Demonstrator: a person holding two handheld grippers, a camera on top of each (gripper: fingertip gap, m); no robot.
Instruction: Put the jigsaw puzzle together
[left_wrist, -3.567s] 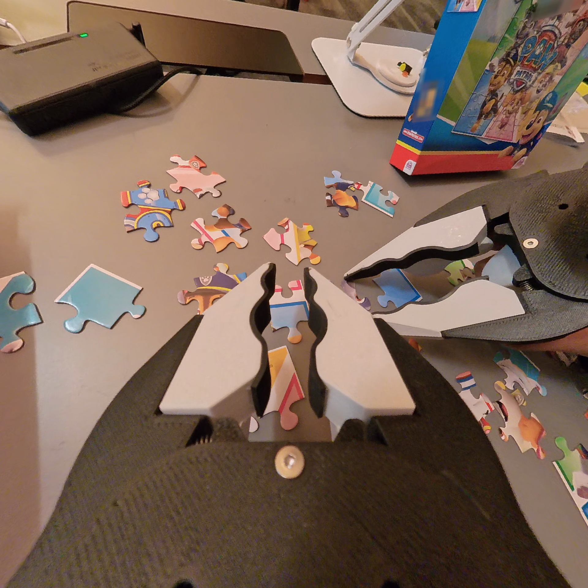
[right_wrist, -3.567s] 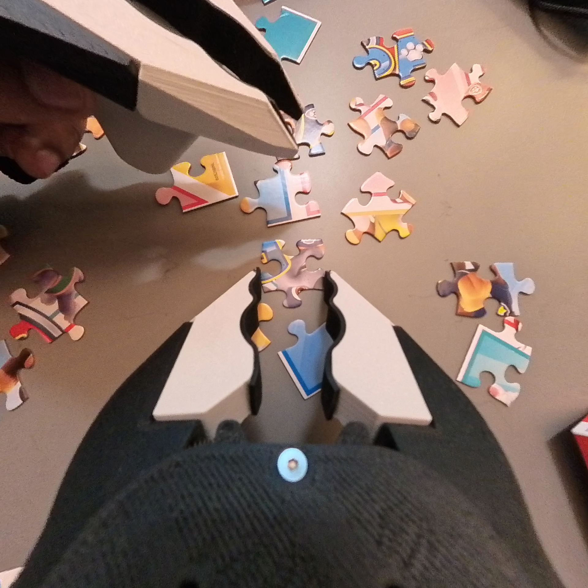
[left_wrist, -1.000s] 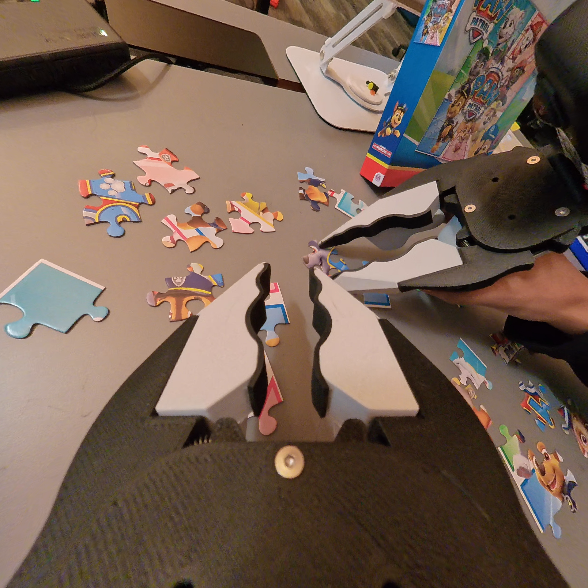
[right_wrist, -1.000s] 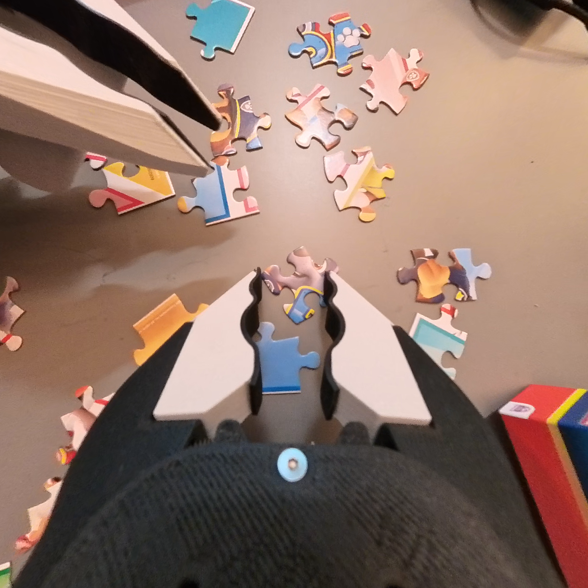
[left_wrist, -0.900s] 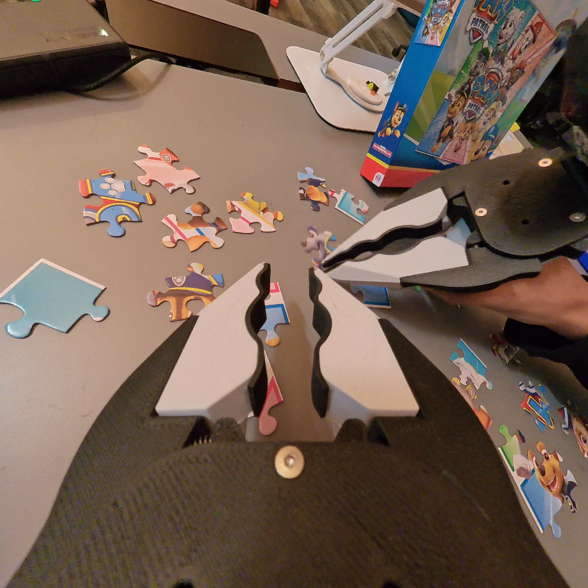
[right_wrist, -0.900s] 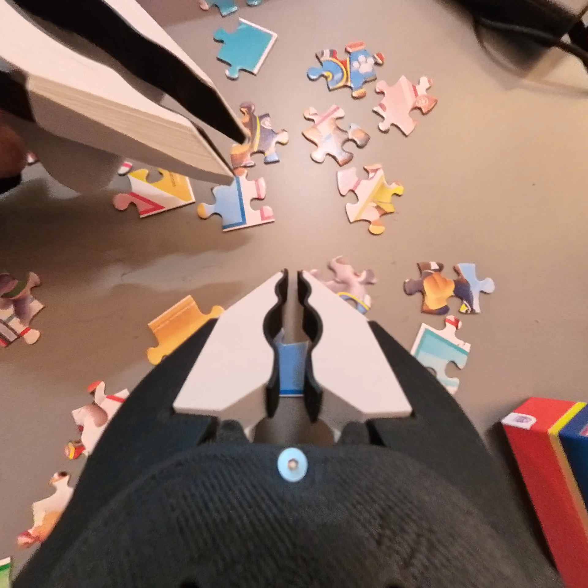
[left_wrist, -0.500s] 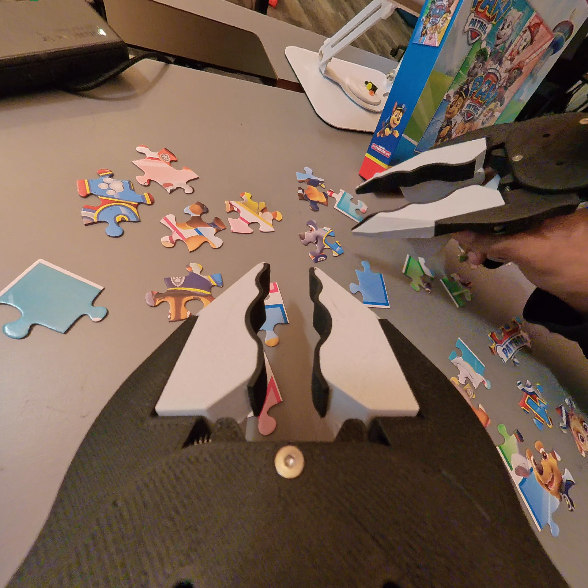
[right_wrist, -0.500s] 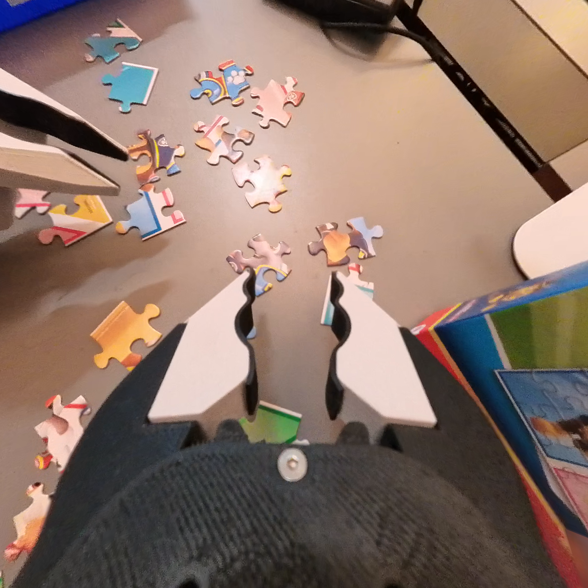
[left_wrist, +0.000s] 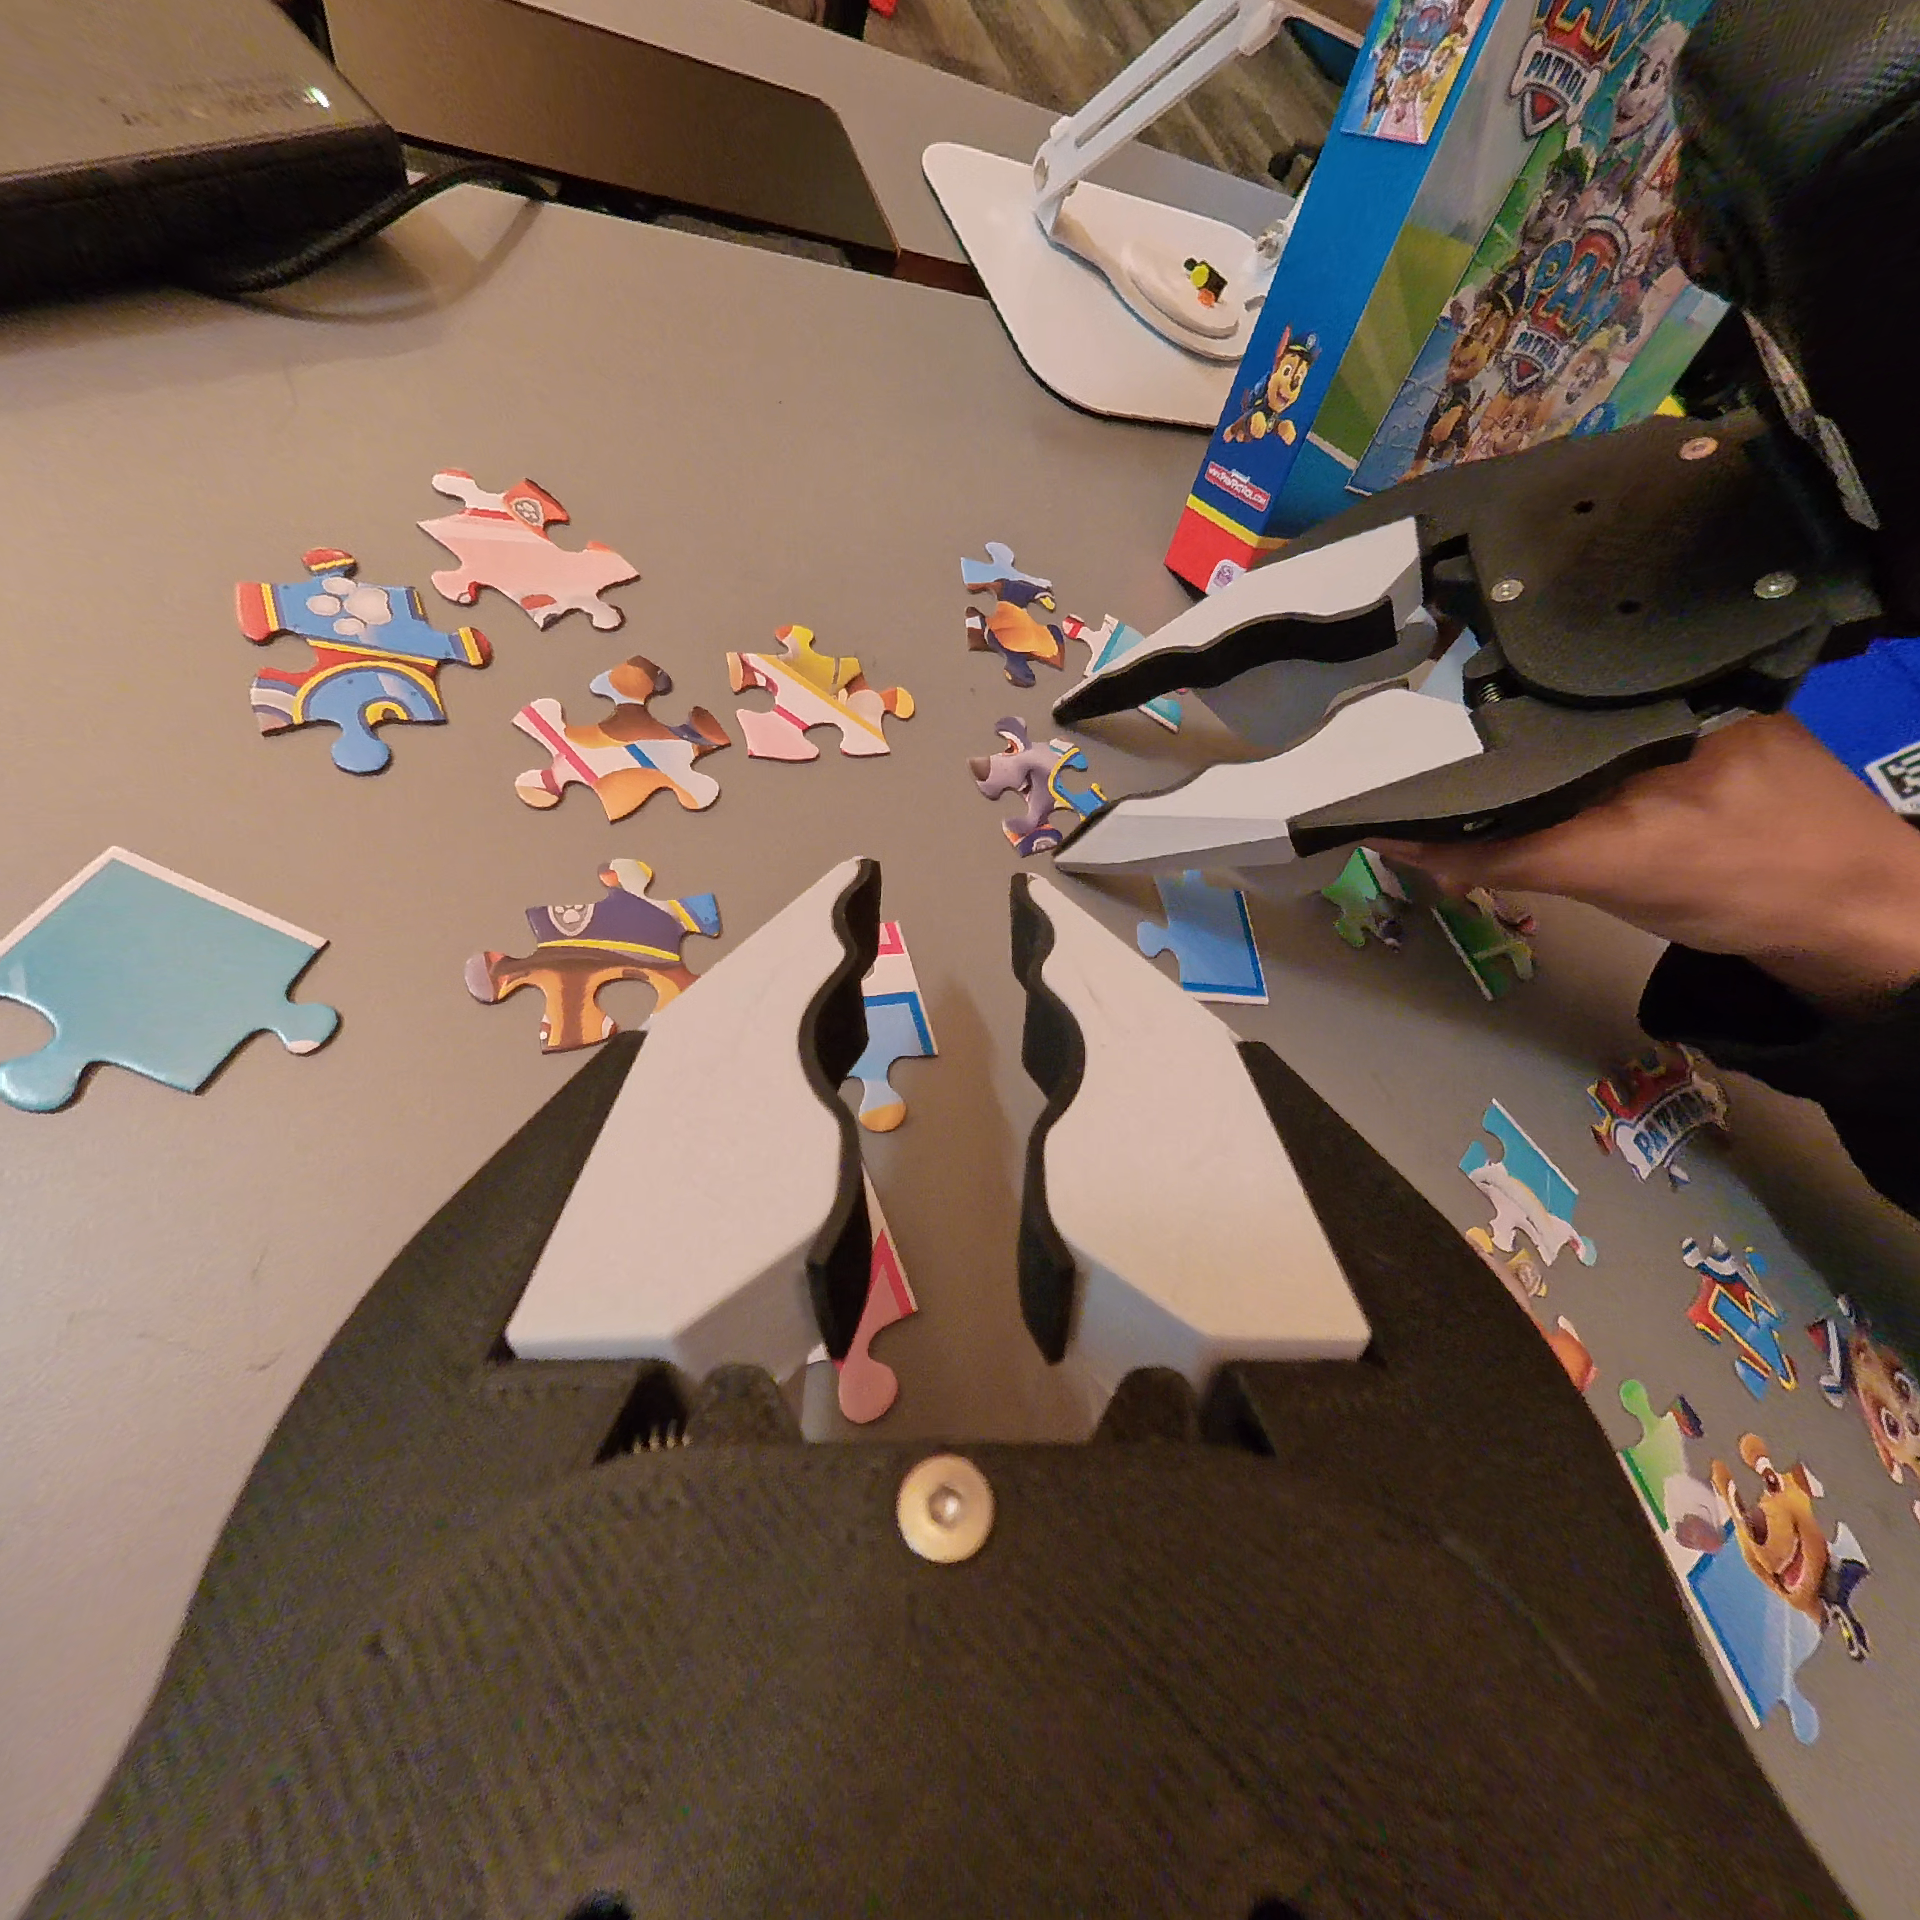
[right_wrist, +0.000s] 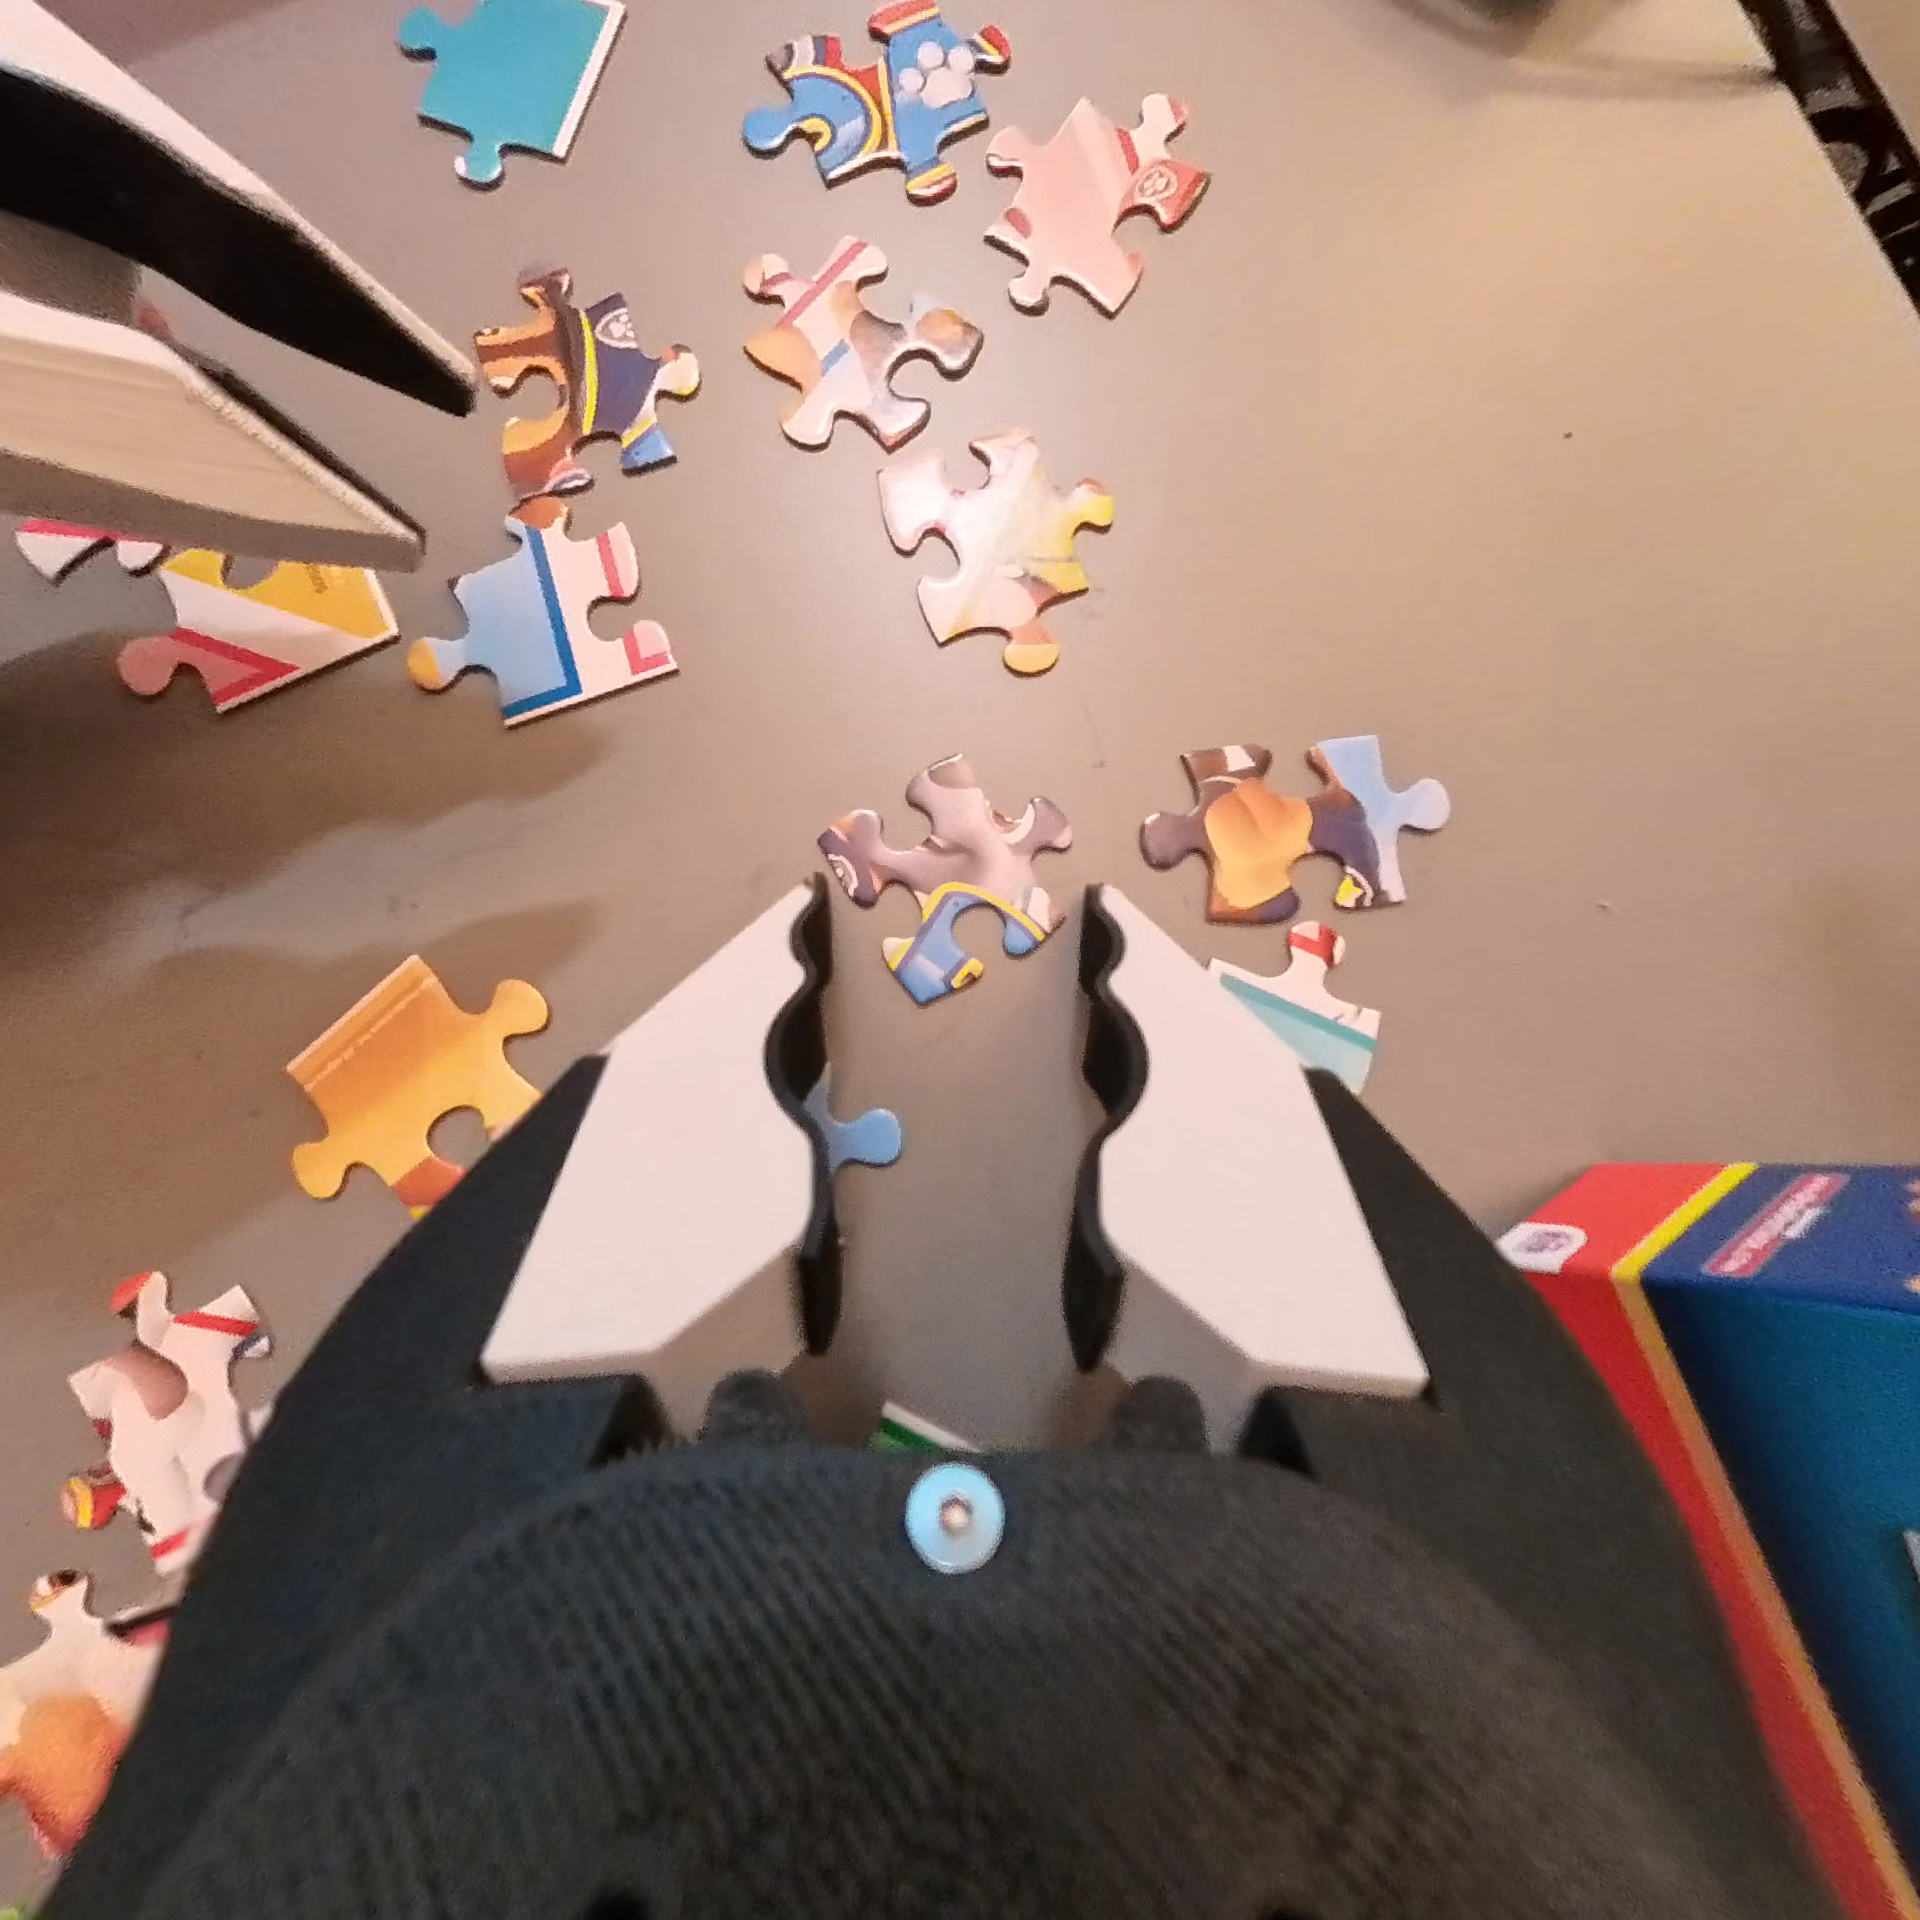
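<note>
Right gripper (right_wrist: 951, 899) stood spread over the grey table (right_wrist: 1455, 520), gripping nothing; the purple-grey puzzle piece (right_wrist: 951, 868) lay flat just beyond its fingertips. Left gripper (left_wrist: 943, 883) hung parted and bare above a blue-white piece (left_wrist: 888, 1013)

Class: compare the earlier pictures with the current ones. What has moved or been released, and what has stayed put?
The right gripper let go of the grey-purple pup puzzle piece, which now lies flat on the grey table; its jaws, briefly shut, stand open behind it. The left gripper stayed open over the blue-and-white piece; other pieces unmoved.
</note>
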